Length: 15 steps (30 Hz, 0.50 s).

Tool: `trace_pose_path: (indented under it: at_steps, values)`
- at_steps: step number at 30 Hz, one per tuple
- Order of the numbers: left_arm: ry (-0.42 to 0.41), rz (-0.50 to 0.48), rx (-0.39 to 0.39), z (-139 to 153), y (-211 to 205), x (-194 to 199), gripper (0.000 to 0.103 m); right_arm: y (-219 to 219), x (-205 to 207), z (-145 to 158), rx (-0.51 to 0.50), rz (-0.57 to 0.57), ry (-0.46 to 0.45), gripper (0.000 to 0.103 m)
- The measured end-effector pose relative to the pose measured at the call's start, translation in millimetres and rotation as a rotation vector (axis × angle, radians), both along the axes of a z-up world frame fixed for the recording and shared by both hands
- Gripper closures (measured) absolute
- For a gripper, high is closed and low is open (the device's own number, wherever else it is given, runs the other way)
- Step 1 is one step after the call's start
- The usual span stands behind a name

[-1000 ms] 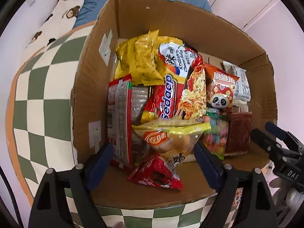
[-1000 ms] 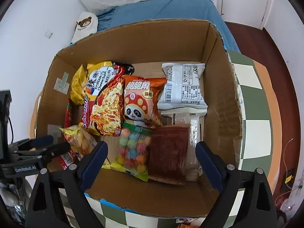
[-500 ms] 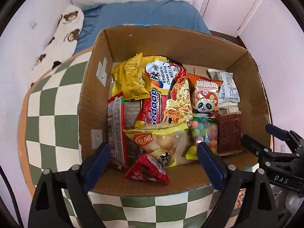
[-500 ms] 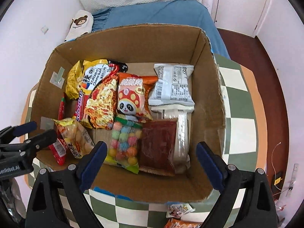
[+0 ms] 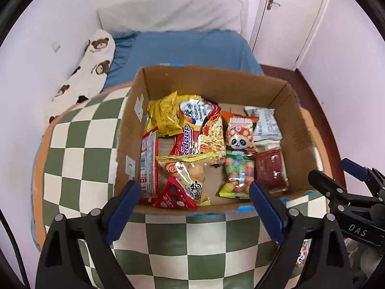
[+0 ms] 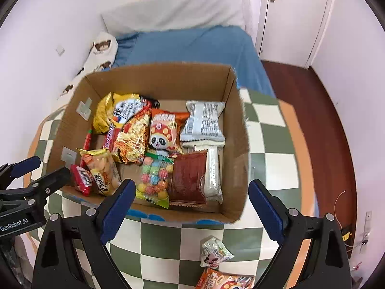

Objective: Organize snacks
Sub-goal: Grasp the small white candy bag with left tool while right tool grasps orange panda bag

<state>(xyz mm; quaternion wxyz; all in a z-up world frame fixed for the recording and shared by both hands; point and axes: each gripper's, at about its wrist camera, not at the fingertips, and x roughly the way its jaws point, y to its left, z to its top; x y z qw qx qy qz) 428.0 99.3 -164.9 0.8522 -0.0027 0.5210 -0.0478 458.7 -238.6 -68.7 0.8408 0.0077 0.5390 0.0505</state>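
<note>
Box open from above, floor crowded; loose packets on the near cloth

From my seat the cardboard box (image 6: 237, 144) has no lid, so I can drop in over its upright walls. Packets cover most of the floor: noodle pack (image 5: 204, 134), panda bag (image 6: 163, 134), candy bag (image 6: 154, 180) and dark red pouch (image 6: 189, 178) lie packed together. The only bare cardboard I see is a patch (image 5: 215, 183) near the front wall. Outside, the checkered cloth (image 6: 163, 243) near me is free, except a small packet (image 6: 214, 252) and an orange pack (image 6: 223, 280) at the near right.
</note>
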Motion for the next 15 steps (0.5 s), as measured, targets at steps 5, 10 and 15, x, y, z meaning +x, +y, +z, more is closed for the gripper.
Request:
trace_pose_path:
  at_steps: [5, 10, 15]
  values:
    - [-0.070, 0.002, -0.015, 29, -2, -25, 0.010, -3, -26, 30, 0.024, 0.005, -0.064, 0.006]
    - [-0.141, -0.005, -0.003, 55, -4, -51, 0.010, -6, -53, 57, 0.040, -0.003, -0.130, 0.006]
    - [-0.213, -0.025, 0.027, 74, -9, -80, 0.010, -11, -81, 79, 0.049, -0.011, -0.185, 0.006]
